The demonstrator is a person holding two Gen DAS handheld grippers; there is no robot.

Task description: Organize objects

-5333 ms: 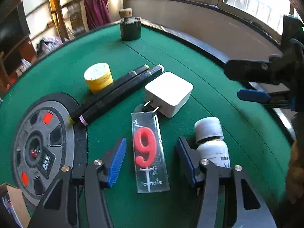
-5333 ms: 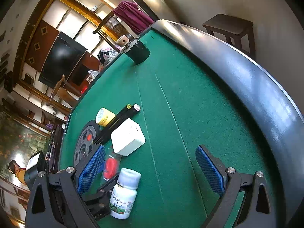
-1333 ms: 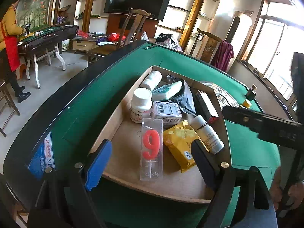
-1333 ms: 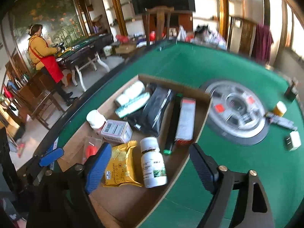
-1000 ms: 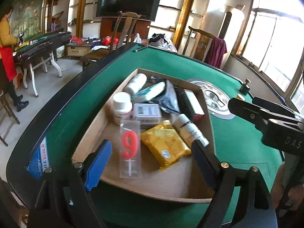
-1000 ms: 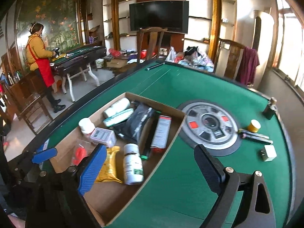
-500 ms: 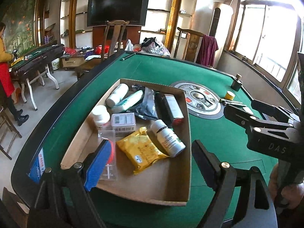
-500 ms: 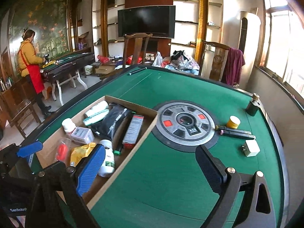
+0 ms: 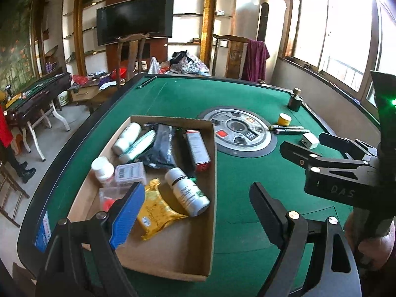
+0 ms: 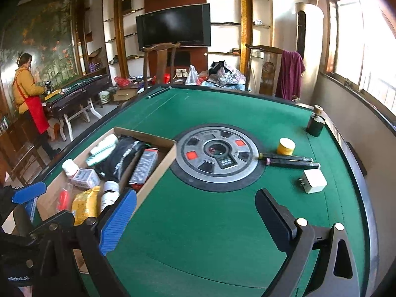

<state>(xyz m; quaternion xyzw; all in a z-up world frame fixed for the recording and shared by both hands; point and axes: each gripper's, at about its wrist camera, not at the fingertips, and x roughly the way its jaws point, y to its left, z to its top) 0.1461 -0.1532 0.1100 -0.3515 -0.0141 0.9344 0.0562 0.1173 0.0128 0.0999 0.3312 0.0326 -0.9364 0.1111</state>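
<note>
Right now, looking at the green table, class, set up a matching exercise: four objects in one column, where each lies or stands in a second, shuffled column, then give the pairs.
Objects:
1. yellow packet
2. white charger
3. yellow jar
4. dark bottle

Places:
A. by the table's far right rim
B. inside the cardboard box
C. just behind the two black markers
D. on the felt in front of the markers

Pairs: 1-B, 2-D, 3-C, 4-A
</note>
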